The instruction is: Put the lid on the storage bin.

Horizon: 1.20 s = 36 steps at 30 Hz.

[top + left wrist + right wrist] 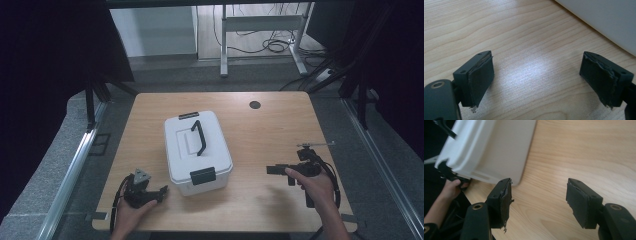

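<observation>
White lidded box [197, 152] sits mid-bench [260, 145], lid latched. Left gripper [162, 192] at box's 7 o'clock, released, nothing betw. pads. Right gripper [272, 170] at 3 o'clock, well apart, also released.

White box [609, 22] cut off by the frame's upper right corner in the left gripper view; its far end cropped in the right gripper view.

Both handheld grippers black: left gripper [161, 192] has grey triangular plate on top and looped black cable at 9 o'clock, right gripper [272, 170] trails cable at 3 o'clock, pads frayed.
</observation>
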Each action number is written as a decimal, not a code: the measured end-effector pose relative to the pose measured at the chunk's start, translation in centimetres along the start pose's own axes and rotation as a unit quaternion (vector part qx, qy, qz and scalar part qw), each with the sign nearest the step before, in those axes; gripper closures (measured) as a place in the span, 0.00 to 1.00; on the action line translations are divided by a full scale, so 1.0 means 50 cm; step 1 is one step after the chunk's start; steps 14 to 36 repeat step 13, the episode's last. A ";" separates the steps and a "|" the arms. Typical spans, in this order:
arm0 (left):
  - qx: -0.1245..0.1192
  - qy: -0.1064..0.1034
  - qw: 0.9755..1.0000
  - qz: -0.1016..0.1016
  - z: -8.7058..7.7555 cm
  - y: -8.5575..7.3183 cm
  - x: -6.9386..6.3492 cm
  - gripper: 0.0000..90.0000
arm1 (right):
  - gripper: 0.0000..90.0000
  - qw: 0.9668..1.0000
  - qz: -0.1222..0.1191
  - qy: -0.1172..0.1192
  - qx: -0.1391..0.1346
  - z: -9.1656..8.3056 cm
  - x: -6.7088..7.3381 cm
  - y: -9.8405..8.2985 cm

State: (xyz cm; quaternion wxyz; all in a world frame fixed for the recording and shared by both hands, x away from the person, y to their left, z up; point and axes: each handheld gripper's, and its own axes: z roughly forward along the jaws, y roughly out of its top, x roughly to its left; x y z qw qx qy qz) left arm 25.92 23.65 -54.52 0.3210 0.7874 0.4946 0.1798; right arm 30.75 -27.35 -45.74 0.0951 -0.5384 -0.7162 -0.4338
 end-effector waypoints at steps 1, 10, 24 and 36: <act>0.000 0.000 1.000 0.000 0.000 0.000 0.000 0.13 | 0.42 1.000 0.002 -0.002 0.002 -0.002 -0.006 -0.003; -0.001 0.001 1.000 -0.002 0.000 0.000 0.000 0.14 | 0.42 1.000 -0.004 0.017 -0.008 0.008 -0.022 -0.013; 0.000 0.003 1.000 -0.004 0.001 0.001 -0.001 0.14 | 0.42 1.000 -0.006 0.021 -0.007 0.012 -0.025 -0.012; 0.000 0.003 1.000 -0.004 0.001 0.001 -0.001 0.14 | 0.42 1.000 -0.006 0.021 -0.007 0.012 -0.025 -0.012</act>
